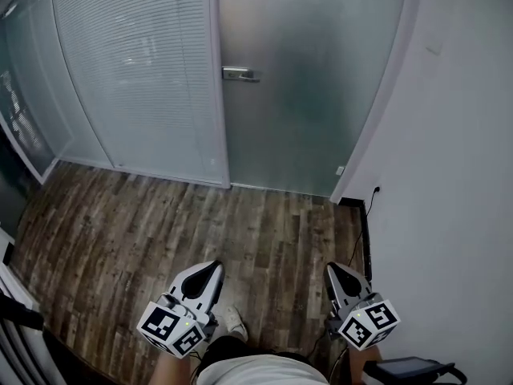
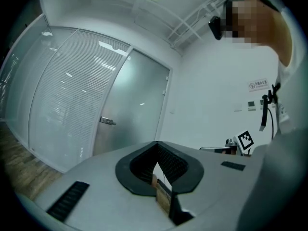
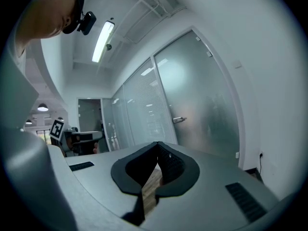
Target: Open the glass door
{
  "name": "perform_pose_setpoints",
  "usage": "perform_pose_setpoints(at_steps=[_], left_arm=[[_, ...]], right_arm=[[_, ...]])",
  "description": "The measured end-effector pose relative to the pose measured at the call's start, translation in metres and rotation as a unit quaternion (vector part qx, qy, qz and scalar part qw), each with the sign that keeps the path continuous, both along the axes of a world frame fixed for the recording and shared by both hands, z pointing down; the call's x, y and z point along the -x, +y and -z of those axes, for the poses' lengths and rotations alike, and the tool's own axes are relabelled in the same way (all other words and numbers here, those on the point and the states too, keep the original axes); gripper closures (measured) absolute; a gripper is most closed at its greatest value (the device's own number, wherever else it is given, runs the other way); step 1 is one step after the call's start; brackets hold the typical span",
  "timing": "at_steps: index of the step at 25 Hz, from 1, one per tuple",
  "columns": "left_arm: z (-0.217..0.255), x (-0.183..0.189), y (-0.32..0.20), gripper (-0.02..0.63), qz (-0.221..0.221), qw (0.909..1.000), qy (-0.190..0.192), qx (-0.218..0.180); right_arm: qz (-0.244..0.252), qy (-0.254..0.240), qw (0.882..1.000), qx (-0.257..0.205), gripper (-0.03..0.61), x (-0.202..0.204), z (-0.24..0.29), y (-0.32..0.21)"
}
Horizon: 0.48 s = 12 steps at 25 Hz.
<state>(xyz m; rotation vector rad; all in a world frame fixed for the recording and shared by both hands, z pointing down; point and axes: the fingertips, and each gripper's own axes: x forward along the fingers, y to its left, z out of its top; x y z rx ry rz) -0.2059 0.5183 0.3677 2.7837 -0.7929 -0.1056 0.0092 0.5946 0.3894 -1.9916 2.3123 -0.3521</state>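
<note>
Glass door (image 1: 313, 79) shut ahead; left claw (image 1: 214, 266) and right claw (image 1: 331, 269) point toward it, both closed.

The floor (image 1: 160, 223) is dark wood-effect plank and runs from the near edge to the far glazing. At far left stands an upright frosted partition with horizontal blinds (image 1: 136, 70), and a curved glass panel (image 1: 24, 111) adjoins it further left. A white wall (image 1: 457, 175) closes the right side, with a small blank plate (image 1: 434, 48) high up and a socket (image 1: 376, 189) near its base. A black cable (image 1: 369, 205) drops from the socket toward the floor edge, and a ceiling strip light (image 3: 103, 41) is lit overhead.
</note>
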Motion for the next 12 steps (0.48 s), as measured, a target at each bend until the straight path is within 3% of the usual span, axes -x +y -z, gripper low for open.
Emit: perform_pose_setpoints(at_steps=[12], left_arm=[[0.007, 0.05, -0.162, 0.614, 0.028, 0.9993, -0.011, -0.021]], right_arm=[[0.023, 0.038, 0.999, -0.011, 0.577, 0.049, 0.034, -0.177]])
